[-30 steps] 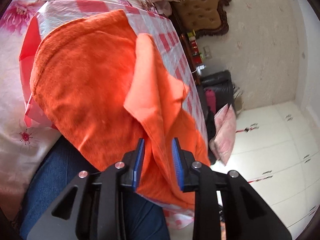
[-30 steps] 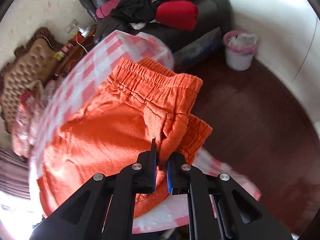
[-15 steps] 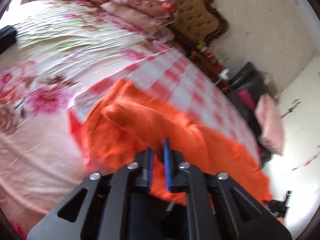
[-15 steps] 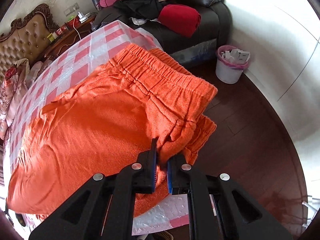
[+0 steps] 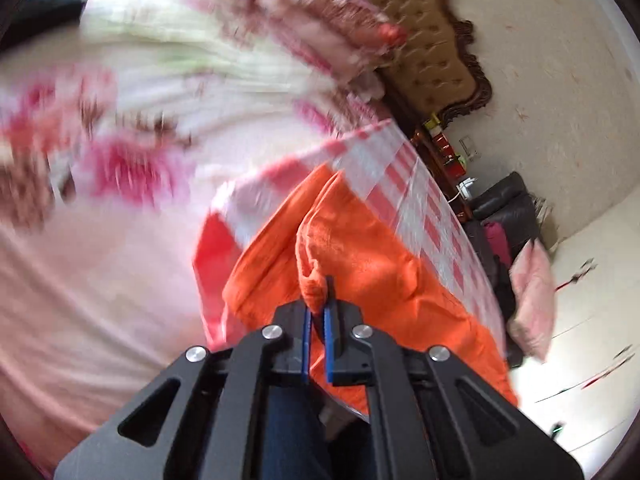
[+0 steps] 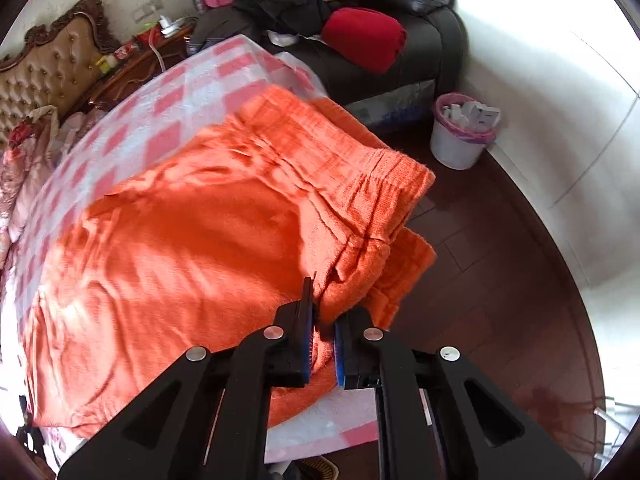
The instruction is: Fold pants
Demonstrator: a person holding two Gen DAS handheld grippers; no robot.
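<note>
Checked cloth [image 6: 168, 120] spread beneath orange pants [image 6: 192, 248]. Waistband edge clamped in right gripper [image 6: 322, 354]. Leg-end fold pinched in left gripper [image 5: 316, 344], jaws just closed on it; remainder laid ahead of both.

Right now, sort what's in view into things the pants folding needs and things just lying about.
Belongs to the job:
- fuzzy orange pants
- left gripper, shut on a pants edge
- right gripper, shut on the waistband end
- red-and-white checked plastic sheet under the pants

Lying about:
- white waste bin with pink liner
- red bundle on the black sofa
- tufted brown headboard
</note>
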